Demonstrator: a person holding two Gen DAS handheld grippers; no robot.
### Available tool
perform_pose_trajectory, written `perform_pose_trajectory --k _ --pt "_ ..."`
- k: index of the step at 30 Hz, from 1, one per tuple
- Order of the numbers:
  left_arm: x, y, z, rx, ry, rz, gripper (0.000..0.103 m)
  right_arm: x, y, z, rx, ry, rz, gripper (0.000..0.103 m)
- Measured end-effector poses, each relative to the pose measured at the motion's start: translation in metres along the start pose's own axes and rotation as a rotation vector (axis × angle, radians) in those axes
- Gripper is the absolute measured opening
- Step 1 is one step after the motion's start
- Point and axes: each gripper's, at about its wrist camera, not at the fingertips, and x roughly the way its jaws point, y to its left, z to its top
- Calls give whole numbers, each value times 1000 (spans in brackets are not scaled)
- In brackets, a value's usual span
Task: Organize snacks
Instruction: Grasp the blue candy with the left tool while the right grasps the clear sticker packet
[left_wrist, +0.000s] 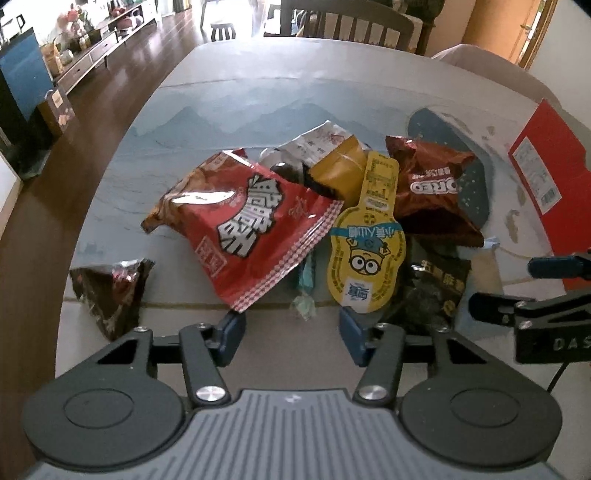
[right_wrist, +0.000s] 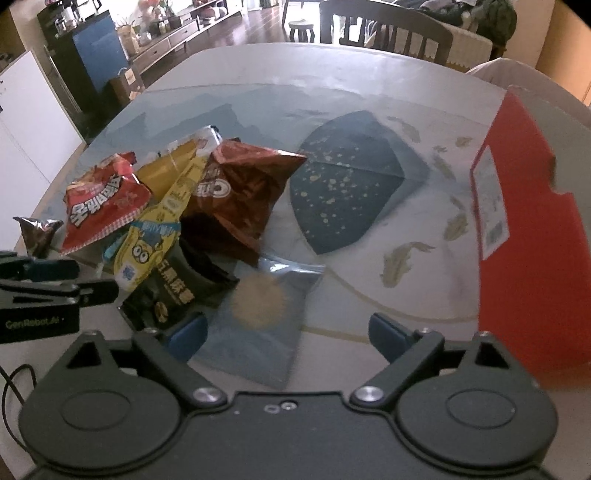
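Our left gripper (left_wrist: 291, 338) has its jaws apart with nothing in them, and the red bag's (left_wrist: 255, 229) near corner lies just ahead at 12 o'clock, its long side running up toward 10 o'clock. Our right gripper (right_wrist: 286, 338) is apart and empty too, over a flat blue packet (right_wrist: 258, 332). The red box (right_wrist: 532, 236) stands farther off at 2 o'clock, so we think the right hand is nearer to it.

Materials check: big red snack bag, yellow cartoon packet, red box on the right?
Red snack bag: thin plastic film, glossy; creases catch glare, crimped edge. Yellow cartoon packet: flat die-cut printed plastic or laminate, smoother, less shine; hard to tell which. Red box: looks like matte cardboard, with stiff flat faces, a cut edge and a white paper label.
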Motion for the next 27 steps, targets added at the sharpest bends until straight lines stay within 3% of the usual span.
perform_pose_trajectory --k 9,14,16,18,22,27 --pt "5 0 14 -3 -11 -3 47 11 5 7 11 17 5 85" --pt "12 1 24 -2 -11 17 33 13 9 9 -5 8 -13 83" --pt "13 0 25 1 -10 14 29 13 12 8 -12 4 -29 77" --pt "12 -3 24 18 -14 21 18 11 13 7 -23 -5 -38 71" --pt "10 -9 20 39 -25 34 12 7 16 4 -55 -27 -54 47" --pt "2 -11 17 29 -33 32 12 2 10 -1 -48 -33 -45 46"
